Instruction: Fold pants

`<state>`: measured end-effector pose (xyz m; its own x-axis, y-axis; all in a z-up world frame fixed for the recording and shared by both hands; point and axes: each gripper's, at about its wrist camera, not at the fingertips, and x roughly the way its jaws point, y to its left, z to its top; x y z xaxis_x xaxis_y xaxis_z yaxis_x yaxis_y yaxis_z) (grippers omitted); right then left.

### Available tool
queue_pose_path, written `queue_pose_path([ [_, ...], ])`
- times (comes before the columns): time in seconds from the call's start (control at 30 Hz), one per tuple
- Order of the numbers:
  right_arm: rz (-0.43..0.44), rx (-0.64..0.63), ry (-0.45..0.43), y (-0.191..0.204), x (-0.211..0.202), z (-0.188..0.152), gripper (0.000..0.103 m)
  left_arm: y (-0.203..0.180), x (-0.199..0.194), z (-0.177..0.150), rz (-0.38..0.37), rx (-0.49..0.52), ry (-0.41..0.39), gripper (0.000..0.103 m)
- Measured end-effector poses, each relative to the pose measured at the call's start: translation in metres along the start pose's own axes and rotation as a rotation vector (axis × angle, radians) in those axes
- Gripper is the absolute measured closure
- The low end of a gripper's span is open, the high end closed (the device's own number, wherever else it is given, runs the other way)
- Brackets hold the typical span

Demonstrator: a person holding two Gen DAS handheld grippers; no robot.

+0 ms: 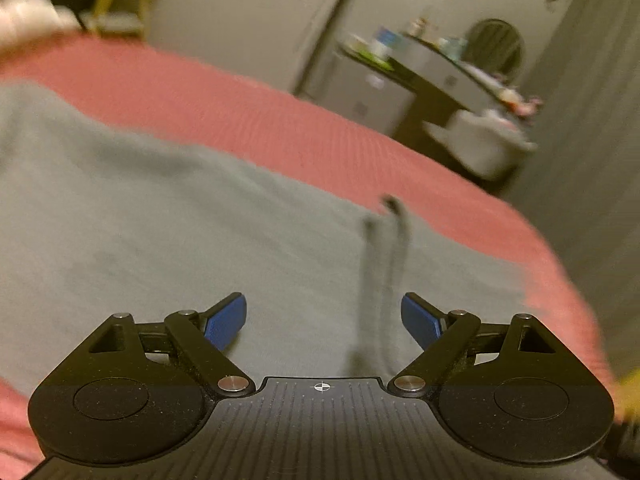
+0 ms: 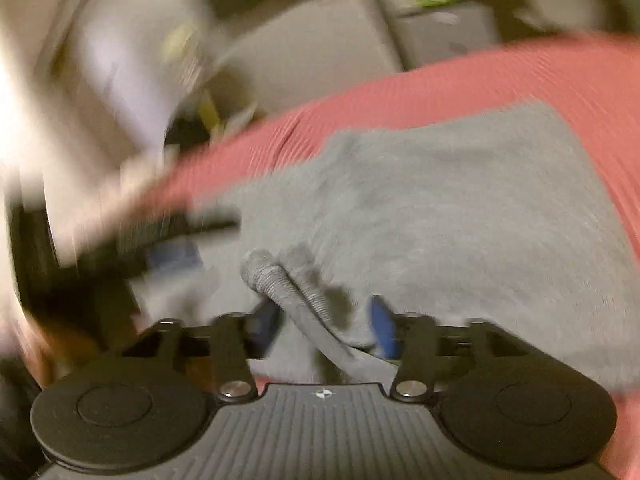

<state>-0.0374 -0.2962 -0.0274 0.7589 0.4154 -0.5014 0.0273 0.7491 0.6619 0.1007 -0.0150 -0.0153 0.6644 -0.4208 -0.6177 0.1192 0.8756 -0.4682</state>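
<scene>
grey pants (image 2: 440,216) lie flat on the red bed (image 1: 280,120). soft, light, limp knit, prob. sags if lifted. best grab pts: waistband/hem edge w/ cord (image 1: 384,264). left gripper (image 1: 324,320) wide, empty. right gripper (image 2: 324,320) apart, cord between, not pinched.

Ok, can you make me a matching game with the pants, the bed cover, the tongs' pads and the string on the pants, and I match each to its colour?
Things:
1. pants
2. bed cover
3. pads of the left tongs
4. drawstring

Colours:
A. blue
B. dark grey
C. pinkish red
D. light grey

Pairs: 1-D, 2-C, 3-A, 4-B
</scene>
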Motion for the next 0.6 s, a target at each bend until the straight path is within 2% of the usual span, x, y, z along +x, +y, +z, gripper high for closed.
queue_pose_path([
  [0.1,-0.010,0.288,-0.072,-0.042,-0.029,-0.005,0.033,0.007,0.021,0.000,-0.117,-0.104,0.148,0.013],
  [0.17,-0.027,0.383,-0.090,-0.057,-0.045,-0.017,0.033,0.013,0.032,-0.001,-0.153,-0.160,0.225,0.013],
  [0.2,-0.024,0.414,-0.095,-0.061,-0.051,-0.021,0.033,0.014,0.035,-0.001,-0.151,-0.171,0.237,0.013],
  [0.33,-0.053,0.452,-0.091,-0.060,-0.054,-0.025,0.033,0.014,0.037,0.003,-0.146,-0.177,0.257,0.015],
  [0.47,-0.086,0.420,-0.086,-0.052,-0.045,-0.024,0.033,0.018,0.040,0.001,-0.226,-0.229,0.310,0.023],
  [0.6,-0.098,0.464,-0.090,-0.059,-0.036,-0.023,0.033,0.016,0.051,-0.007,-0.280,-0.251,0.362,0.022],
])
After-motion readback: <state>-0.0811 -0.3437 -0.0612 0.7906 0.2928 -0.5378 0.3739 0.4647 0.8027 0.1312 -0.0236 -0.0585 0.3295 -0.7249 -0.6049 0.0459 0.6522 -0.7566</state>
